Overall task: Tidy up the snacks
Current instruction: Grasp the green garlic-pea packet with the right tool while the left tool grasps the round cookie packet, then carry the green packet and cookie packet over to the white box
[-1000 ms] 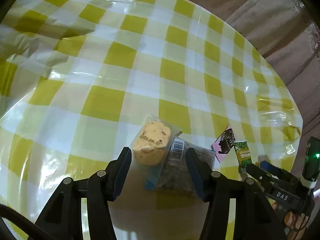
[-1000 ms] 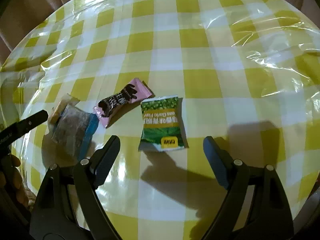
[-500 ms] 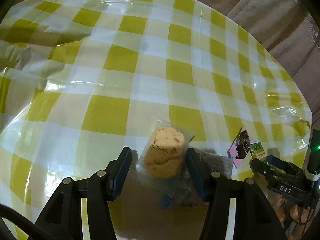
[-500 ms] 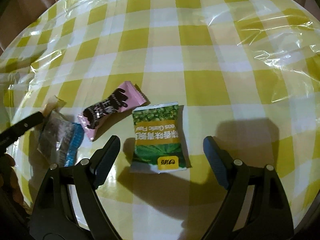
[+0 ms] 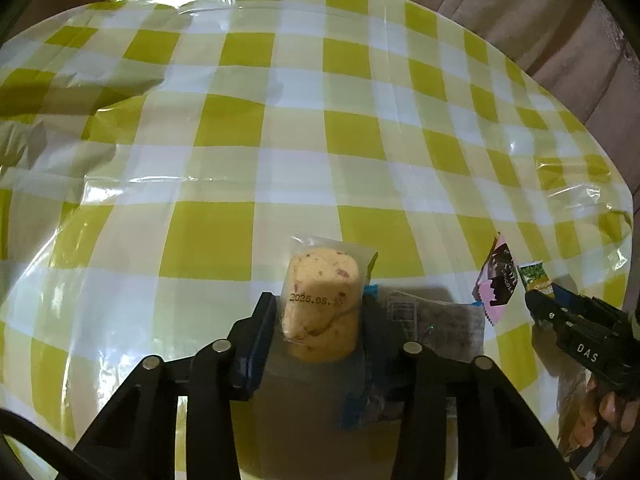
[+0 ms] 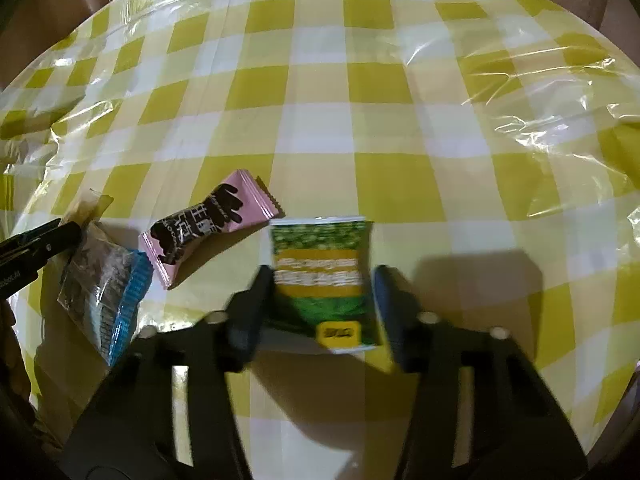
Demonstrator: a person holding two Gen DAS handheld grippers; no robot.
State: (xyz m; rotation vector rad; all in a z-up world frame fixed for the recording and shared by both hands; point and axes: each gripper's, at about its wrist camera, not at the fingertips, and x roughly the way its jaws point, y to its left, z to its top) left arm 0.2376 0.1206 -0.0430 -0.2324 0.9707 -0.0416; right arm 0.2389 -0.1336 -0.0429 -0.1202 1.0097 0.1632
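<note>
Gripping the clear-wrapped cookie across its width, the left gripper is pinching the packet between both pads, apparently to lift it away from the grey packet with the blue end lying just beside it on the yellow-checked surface. A date stamp is showing on the cookie wrapper, reading roughly "2025.08.10", though the middle digits are soft. The right gripper is bracketing the green and yellow pouch, its fingers sitting tight against both side edges, so it is probably clamping the pouch; motion blur is making the contact hard to confirm. White lettering on the pouch is too smeared to read, and the yellow logo patch near its lower edge is illegible. The pink bar wrapper is lying just left of the pouch, carrying dark Chinese characters that I cannot make out. "DAS" is printed on the right gripper's body in the left wrist view.
</note>
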